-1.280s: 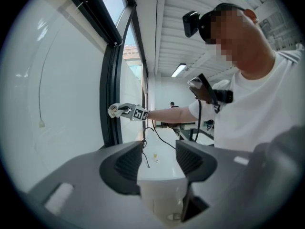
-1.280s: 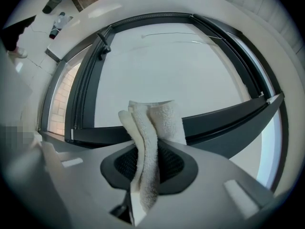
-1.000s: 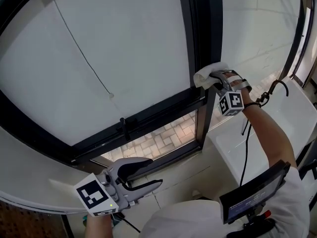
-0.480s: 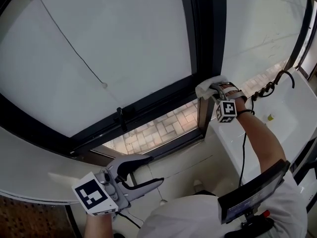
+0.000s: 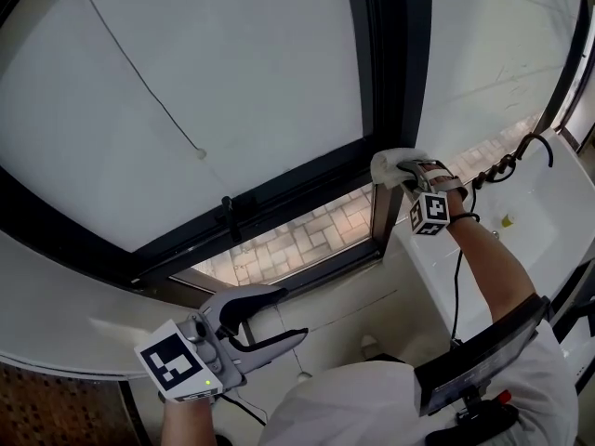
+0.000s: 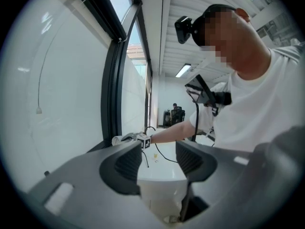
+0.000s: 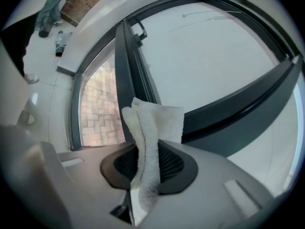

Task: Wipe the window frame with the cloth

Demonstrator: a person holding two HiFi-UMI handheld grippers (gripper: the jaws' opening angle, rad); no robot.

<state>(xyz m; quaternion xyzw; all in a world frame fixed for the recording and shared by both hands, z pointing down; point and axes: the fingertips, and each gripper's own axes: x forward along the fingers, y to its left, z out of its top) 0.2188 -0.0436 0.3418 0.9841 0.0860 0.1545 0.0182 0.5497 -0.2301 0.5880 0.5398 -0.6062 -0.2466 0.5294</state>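
Right gripper (image 5: 402, 169) clenched on the cloth (image 7: 156, 125): white terry, folded, pinched mid-length, with a pad standing past the jaw tips. Cloth sits at the window frame (image 5: 391, 82), where the dark upright meets the lower rail; contact looks likely from the head view. Left gripper (image 6: 159, 159) released, nothing between its jaws, held low and well apart from the frame. Judgement: cloth is light, soft, limp; hold near the fold so the free pad presses flat without slipping out.

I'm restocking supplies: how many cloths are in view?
1. The white cloth is clamped in the right gripper, at the dark window frame. The left gripper is open, holding none.
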